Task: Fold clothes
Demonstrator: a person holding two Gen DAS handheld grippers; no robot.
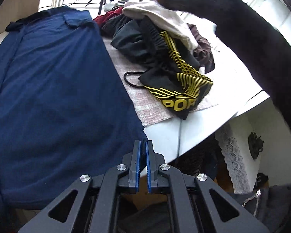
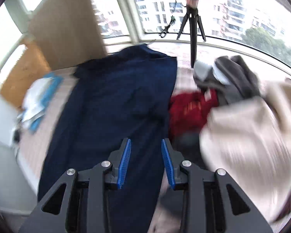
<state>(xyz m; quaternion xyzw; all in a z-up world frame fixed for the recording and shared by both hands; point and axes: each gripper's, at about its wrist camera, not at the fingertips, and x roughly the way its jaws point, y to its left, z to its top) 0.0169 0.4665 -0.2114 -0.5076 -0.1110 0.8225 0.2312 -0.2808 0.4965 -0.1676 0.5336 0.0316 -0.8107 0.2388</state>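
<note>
Left gripper (image 1: 143,143) low centre of the left wrist view, jaws nearly together with only a thin slit between the blue pads (image 1: 138,155), pinching the near corner of the navy shirt (image 1: 54,89) where the hem comes down at 6 o'clock; the cloth edge runs right into the slit, so it looks clamped on that corner. The navy shirt lies spread flat over the table (image 1: 164,134), filling everything from 7 to 11 o'clock, collar end far away near the window. At 1 to 2 o'clock of the shirt sits a pile of clothes: black and yellow shorts (image 1: 182,89) closest, lying on a pale pink towel (image 1: 145,104), cream garment (image 1: 161,17) on top further back, red garment (image 1: 110,18) at 12. A dark sleeve (image 1: 252,38) of the person crosses the top right, reaching toward the pile. Right wrist view blurred. Right gripper (image 2: 146,145) partly open, wide gap between the pads, nothing between them, hovering over the right edge of the shirt (image 2: 114,106). Red garment (image 2: 192,108) at 2 o'clock, grey garment (image 2: 232,77) behind it, cream one (image 2: 242,136) at 3. Tripod (image 2: 192,25) at 12 by the window.
</note>
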